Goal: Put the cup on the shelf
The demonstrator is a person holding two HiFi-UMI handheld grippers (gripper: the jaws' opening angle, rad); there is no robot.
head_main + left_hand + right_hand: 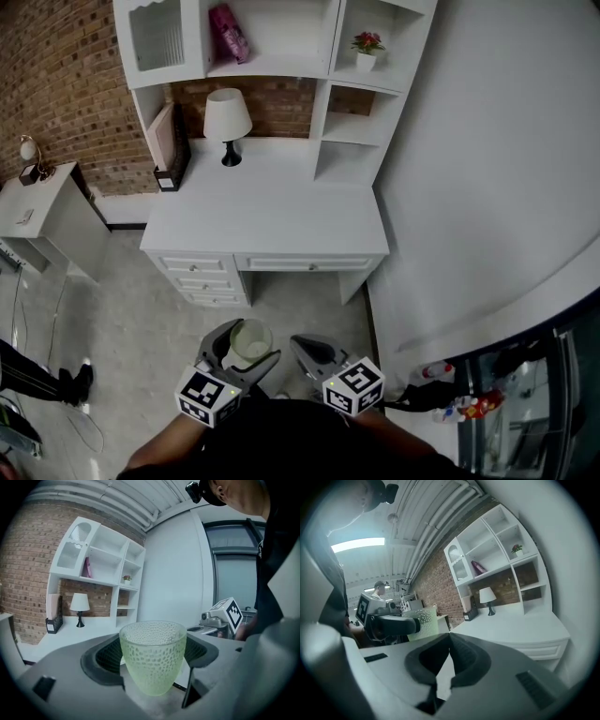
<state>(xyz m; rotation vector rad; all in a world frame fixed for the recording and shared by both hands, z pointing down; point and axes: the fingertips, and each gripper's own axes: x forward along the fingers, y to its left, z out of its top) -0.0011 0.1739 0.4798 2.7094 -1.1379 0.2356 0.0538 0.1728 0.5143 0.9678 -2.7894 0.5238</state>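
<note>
A pale green dimpled glass cup (153, 656) stands upright between the jaws of my left gripper (151, 660), which is shut on it. From the head view the cup (249, 342) is held low over the floor, well short of the white desk. My left gripper (242, 358) is at the bottom centre there. My right gripper (312, 354) hangs beside it, shut with nothing between its jaws; its tips meet (449, 641). The cup (423, 623) also shows at the left of the right gripper view. The white shelf unit (366, 84) rises at the back of the desk.
The white desk (267, 211) carries a lamp (227, 122) and a book box (169, 145). A potted flower (367, 49) sits in an upper right cubby and a pink item (228, 33) in the upper middle one. A small cabinet (42, 211) stands left. The white wall (497, 169) runs along the right.
</note>
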